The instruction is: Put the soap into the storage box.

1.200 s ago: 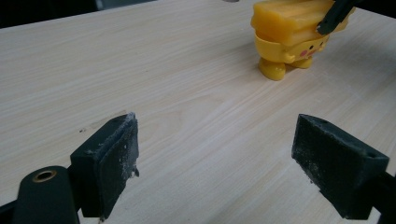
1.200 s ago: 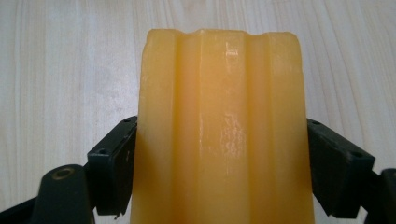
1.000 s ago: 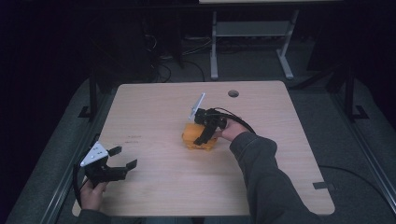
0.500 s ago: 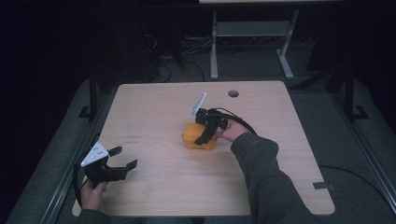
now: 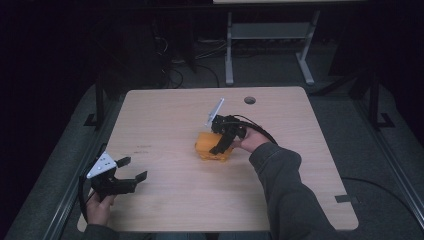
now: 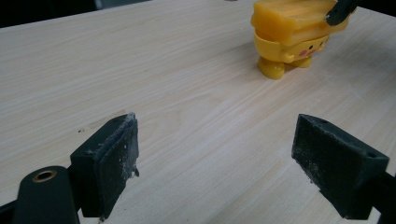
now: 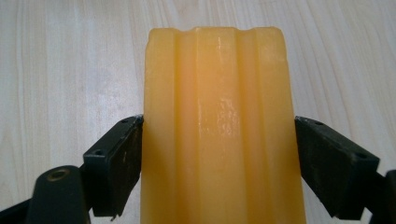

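Right hand-held gripper [image 5: 220, 145] is bearing down from above on a yellow plastic block-shaped toy figure with ridged top, stubby feet and pink cheek spots [image 5: 210, 148]; its jaws are sitting against the toy's two long sides, clamped on it. In the right gripper view the toy [image 7: 219, 135] is running lengthwise straight away from the camera, its three raised ridges lying along that long axis. The toy is standing on its feet near the middle of the light wooden surface [image 5: 165, 115]. In the left gripper view its face [image 6: 299, 46] is pointing toward the near right. Left hand-held gripper [image 5: 131, 169] is hovering at the near left corner of the surface, jaws wide apart, holding nothing, well apart from the toy.
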The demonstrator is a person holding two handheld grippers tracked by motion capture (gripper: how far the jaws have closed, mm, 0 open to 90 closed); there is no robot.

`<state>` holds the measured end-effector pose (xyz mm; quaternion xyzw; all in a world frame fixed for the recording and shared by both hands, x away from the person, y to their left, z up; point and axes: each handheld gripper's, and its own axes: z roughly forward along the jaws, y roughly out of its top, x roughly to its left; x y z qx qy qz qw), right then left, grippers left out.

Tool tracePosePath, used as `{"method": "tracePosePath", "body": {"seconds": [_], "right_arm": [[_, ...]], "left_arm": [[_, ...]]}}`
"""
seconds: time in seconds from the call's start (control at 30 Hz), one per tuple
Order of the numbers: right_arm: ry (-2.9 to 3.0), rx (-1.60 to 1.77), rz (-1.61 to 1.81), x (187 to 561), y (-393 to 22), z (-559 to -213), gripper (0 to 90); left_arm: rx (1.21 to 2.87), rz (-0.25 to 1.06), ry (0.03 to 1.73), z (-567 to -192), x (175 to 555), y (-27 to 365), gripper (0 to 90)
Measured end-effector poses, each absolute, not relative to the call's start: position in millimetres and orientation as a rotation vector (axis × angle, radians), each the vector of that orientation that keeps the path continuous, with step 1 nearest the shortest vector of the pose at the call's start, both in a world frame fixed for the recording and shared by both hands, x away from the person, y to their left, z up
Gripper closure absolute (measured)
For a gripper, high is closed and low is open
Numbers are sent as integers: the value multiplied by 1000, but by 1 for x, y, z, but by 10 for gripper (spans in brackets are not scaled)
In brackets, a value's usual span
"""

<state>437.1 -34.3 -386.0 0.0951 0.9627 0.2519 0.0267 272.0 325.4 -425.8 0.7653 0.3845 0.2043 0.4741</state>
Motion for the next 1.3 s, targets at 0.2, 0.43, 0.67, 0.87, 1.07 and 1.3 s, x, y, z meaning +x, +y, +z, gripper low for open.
{"method": "tracePosePath", "body": {"seconds": [0.2,0.43,0.67,0.87,1.07,1.3], "right_arm": [[2963,308,794,436,-39,-382,184],[2938,311,815,434,-45,-374,183],[2918,325,814,432,-52,-369,186],[2905,339,833,430,-59,-365,191],[2896,357,833,428,-66,-363,192],[2883,376,857,425,-74,-360,197]], "left_arm": [[1874,500,940,-426,272,325,141],[1878,501,939,-426,272,325,141],[1881,502,937,-426,272,325,141],[1881,503,938,-426,272,325,141],[1881,502,939,-426,272,325,141],[1881,506,935,-426,272,325,141]]}}
